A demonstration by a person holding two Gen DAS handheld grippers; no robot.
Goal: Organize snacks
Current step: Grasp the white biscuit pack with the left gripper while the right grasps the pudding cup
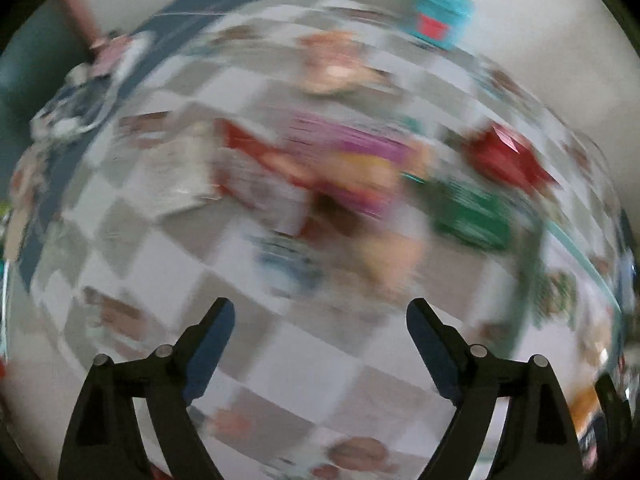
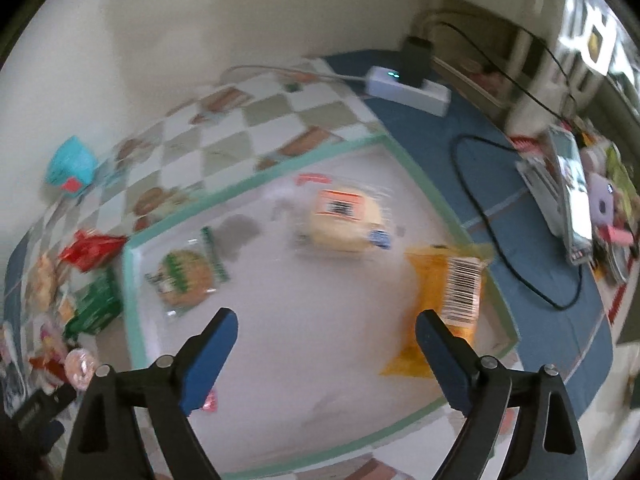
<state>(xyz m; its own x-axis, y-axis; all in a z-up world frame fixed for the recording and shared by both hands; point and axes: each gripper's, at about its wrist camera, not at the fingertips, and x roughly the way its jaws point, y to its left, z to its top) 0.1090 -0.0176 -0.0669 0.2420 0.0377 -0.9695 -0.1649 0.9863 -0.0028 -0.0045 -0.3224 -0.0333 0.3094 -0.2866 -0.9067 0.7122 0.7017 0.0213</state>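
Over the tray (image 2: 256,178), both claws, left (image 1: 320,354) and right (image 2: 326,356), gape empty; hasty reach toward one o'clock could knock the orange packet (image 2: 444,304) over the rim.

Three snack packs lie in one white tray (image 2: 132,280) – a round biscuit pack (image 2: 184,278), a wrapped bun (image 2: 346,222) and an orange packet (image 2: 444,304) – with one red packet (image 2: 90,254), one green packet (image 2: 94,310) and one teal box (image 2: 72,166) outside it.
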